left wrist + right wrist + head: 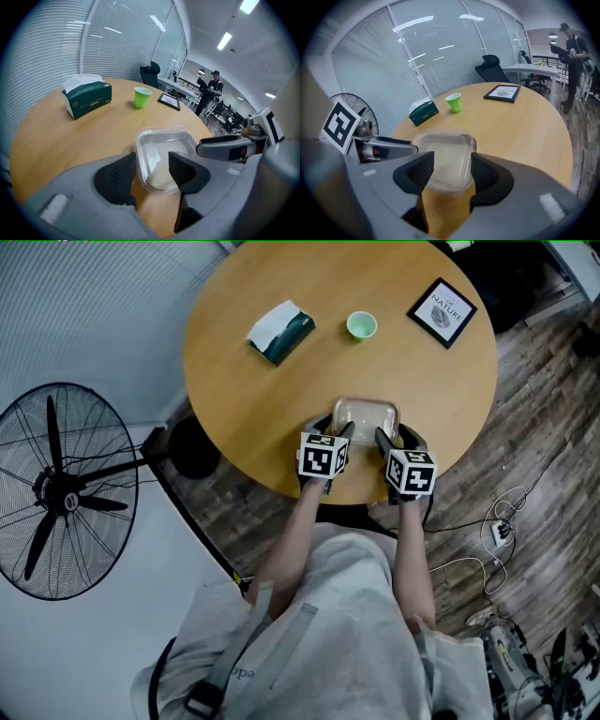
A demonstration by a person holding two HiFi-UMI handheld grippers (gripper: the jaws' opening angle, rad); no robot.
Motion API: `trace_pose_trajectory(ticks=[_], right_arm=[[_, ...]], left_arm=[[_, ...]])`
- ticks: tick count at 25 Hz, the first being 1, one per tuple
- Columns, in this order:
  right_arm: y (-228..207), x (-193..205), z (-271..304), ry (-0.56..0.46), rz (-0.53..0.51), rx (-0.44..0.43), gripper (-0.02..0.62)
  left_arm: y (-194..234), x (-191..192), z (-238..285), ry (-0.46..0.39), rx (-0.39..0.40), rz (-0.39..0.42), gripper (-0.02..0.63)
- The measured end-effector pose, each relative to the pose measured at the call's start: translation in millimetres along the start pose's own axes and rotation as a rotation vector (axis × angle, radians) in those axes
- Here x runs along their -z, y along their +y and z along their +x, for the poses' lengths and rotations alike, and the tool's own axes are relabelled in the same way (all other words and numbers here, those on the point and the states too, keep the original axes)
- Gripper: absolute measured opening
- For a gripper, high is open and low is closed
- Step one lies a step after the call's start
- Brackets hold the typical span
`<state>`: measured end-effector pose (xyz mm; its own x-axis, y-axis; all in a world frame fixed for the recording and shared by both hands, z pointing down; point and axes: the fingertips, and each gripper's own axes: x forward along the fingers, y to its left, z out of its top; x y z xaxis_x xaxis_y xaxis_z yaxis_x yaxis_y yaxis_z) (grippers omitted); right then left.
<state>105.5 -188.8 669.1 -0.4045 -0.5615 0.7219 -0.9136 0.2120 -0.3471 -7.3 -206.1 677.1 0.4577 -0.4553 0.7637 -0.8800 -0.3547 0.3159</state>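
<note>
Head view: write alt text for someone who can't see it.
From above, a person holds the left gripper and right gripper at a clear plastic container on a round wooden table. Beyond lie a tissue box, green cup and framed picture.

The round wooden tabletop [253,381] carries a green paper cup [361,325], a dark-green tissue box [280,332] left of it, a black-framed card [442,312] right of it, and a clear plastic container [365,416] nearer the person.
</note>
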Motion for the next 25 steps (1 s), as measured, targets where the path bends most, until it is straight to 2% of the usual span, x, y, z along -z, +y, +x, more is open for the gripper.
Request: trace_pose_trajectory(ticks=[25], right_arm=[[10,-7,-20,-0.047,-0.012,0.009,0.230]], left_arm=[[-11,-4,-23,-0.061,0.052,-0.002,0.224]])
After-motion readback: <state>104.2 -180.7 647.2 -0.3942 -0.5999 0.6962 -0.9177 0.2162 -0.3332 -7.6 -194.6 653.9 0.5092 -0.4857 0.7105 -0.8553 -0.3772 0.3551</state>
